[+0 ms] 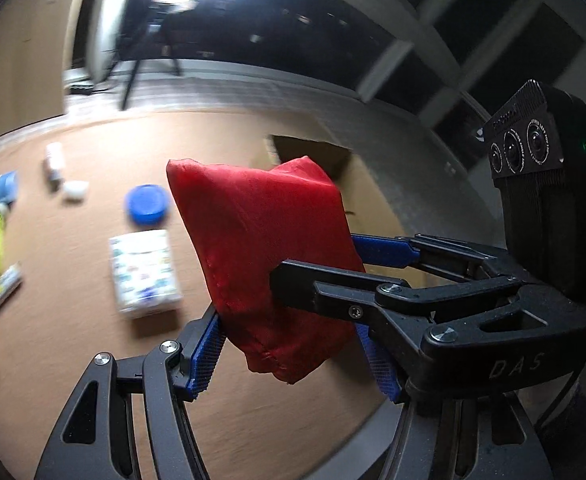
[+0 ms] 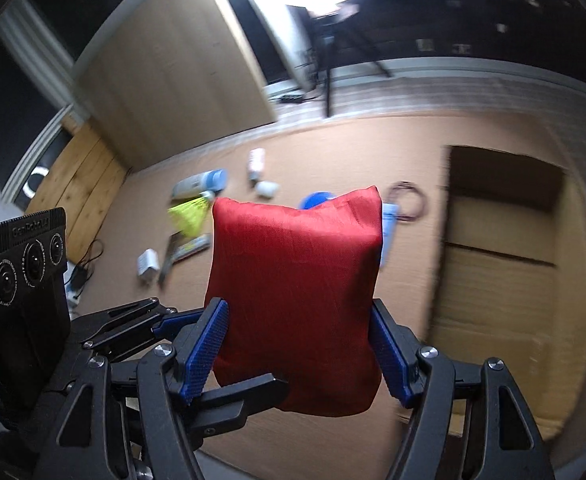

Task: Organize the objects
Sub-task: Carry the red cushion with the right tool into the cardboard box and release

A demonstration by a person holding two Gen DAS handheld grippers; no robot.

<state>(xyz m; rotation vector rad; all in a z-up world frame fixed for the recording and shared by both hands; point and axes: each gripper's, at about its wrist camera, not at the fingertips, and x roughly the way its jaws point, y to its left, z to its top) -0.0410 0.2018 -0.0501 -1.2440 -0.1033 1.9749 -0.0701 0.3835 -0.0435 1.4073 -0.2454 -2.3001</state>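
Carrying red fabric pouch (image 2: pixel 295 300) clear of the desk (image 1: pixel 73 340), clamped jointly between left tool (image 1: pixel 293 350) and right tool (image 2: pixel 299 354); likely calling next for steady paired travel toward open cardboard box (image 2: pixel 505 280), then lowering inside.

Bare tabletop (image 2: pixel 333 152) behind clutter (box (image 2: pixel 505 280) rightward)

Plain red pouch (image 2: pixel 297 300), blue gripper pads (image 2: pixel 205 354), blue lid (image 1: pixel 147 204), tan table (image 1: pixel 73 344).

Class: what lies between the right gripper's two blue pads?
The red fabric pouch, pinched by the right gripper; the right wrist view shows it.
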